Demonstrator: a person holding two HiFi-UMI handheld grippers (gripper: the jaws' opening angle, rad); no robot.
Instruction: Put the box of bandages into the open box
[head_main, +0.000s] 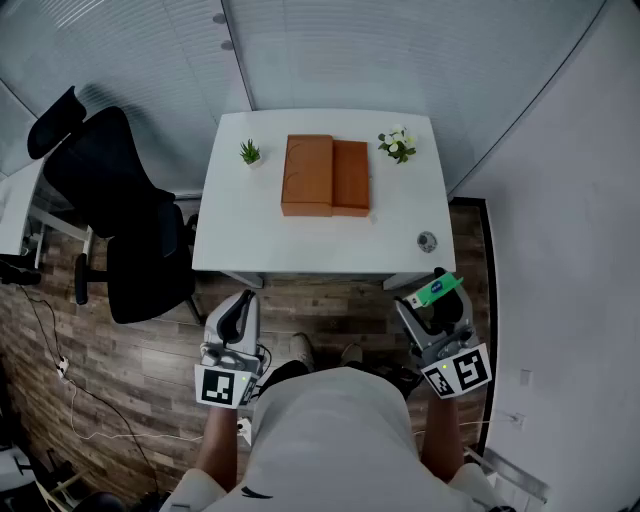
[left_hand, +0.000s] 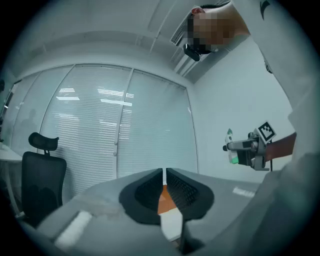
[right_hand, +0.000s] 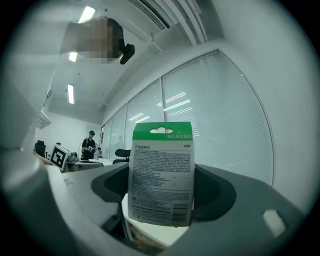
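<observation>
An orange open box (head_main: 326, 176) lies at the back middle of the white table (head_main: 240, 235). The box of bandages (head_main: 437, 290), white with a green top, is upright in my right gripper (head_main: 432, 300), whose jaws are shut on it near my body, short of the table's front edge. In the right gripper view the box of bandages (right_hand: 161, 172) fills the space between the dark jaws, its printed side facing the camera. My left gripper (head_main: 238, 312) hangs low on the left with its jaws shut and nothing held. Through the thin slit of the left gripper (left_hand: 164, 182) a strip of the orange box (left_hand: 164, 199) shows.
Two small potted plants (head_main: 250, 152) (head_main: 398, 144) flank the orange box. A small round object (head_main: 427, 240) lies near the table's front right corner. A black office chair (head_main: 120, 215) stands left of the table. A white wall runs along the right.
</observation>
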